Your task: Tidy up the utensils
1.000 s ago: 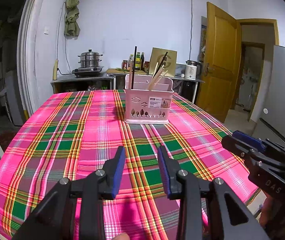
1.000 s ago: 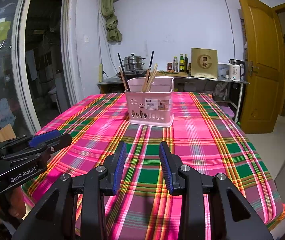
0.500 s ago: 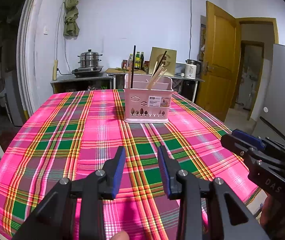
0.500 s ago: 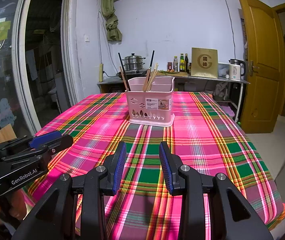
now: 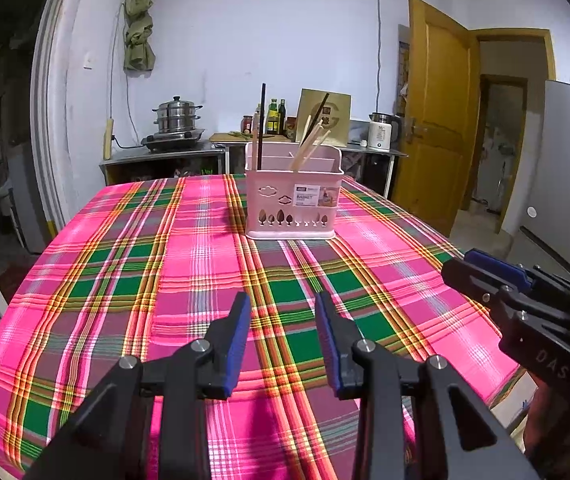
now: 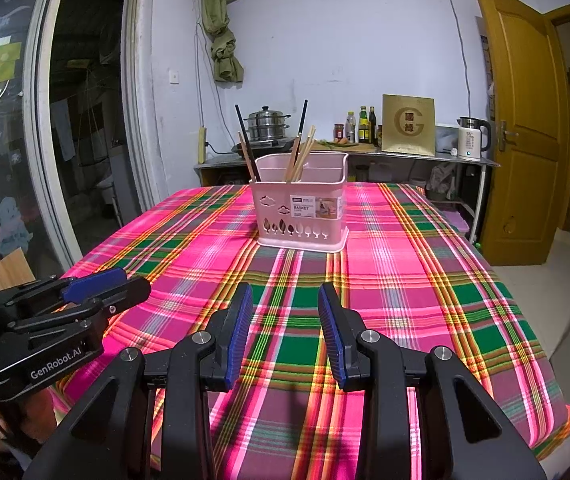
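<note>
Tongs status: the left gripper (image 5: 283, 312) and the right gripper (image 6: 285, 304) both hover over the near edge of the table (image 6: 425, 280), jaws parted to a moderate gap with nothing between the blue pads. Neither tool holds or touches any object. Seen from the right wrist, the left gripper sits low at the left side; seen from the left wrist, the right gripper (image 5: 485, 276) sits at the right edge.

Directly ahead of both pairs of tongs, well apart from the tips, the pink utensil basket (image 6: 300, 212) stands upright on the plaid tablecloth (image 5: 189, 264). It has several compartments. Black chopsticks (image 6: 245, 144) lean in the left compartment; wooden chopsticks (image 6: 301, 152) lean in a middle compartment, with another black one among them.

Progress assessment: every utensil in view is already inside the basket, and no loose utensil lies on the cloth between tongs and basket. Remaining work, as a judgement, is either sorting the mixed black and wooden sticks by compartment or nothing further; the views alone do not settle which.

Beyond the basket, a counter (image 6: 405, 156) along the wall carries a steamer pot (image 6: 266, 122), bottles and a kettle (image 6: 471, 136).
</note>
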### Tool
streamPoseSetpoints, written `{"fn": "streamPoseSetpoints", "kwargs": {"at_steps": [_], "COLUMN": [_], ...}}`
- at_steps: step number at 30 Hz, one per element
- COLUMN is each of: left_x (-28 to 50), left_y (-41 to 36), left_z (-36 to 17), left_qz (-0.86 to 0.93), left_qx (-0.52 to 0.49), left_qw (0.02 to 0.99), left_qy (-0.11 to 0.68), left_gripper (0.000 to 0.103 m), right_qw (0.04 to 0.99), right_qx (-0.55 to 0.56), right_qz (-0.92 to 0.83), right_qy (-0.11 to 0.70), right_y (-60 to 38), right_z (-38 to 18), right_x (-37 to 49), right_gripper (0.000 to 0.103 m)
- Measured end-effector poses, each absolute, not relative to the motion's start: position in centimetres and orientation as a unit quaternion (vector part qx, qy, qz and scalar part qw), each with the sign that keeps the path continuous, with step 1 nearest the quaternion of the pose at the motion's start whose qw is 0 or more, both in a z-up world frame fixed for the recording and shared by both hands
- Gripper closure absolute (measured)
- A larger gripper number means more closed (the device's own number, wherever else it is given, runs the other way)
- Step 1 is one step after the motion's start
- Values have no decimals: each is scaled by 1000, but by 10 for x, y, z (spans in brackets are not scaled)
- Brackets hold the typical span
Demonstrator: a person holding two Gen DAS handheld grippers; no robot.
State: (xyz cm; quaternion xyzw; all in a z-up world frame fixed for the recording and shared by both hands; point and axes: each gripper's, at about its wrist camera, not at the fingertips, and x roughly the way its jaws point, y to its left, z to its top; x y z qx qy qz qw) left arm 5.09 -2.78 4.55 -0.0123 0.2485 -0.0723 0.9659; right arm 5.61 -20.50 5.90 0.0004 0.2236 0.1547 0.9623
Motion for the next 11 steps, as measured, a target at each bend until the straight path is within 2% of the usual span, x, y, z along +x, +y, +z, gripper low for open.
{"fn": "streamPoseSetpoints", "kwargs": {"at_steps": [11], "left_x": [52], "left_y": [-28], "left_z": [45], "left_qz": [-72], "left_qx": [-23], "left_qw": [964], "left_qy": [254], "left_gripper": [68], "right_qw": [962], "right_qx": [0], "right_qz": [155], "right_qy": [224], "right_y": [-205], "right_z": [59], "right_x": [56], "right_gripper": [68]}}
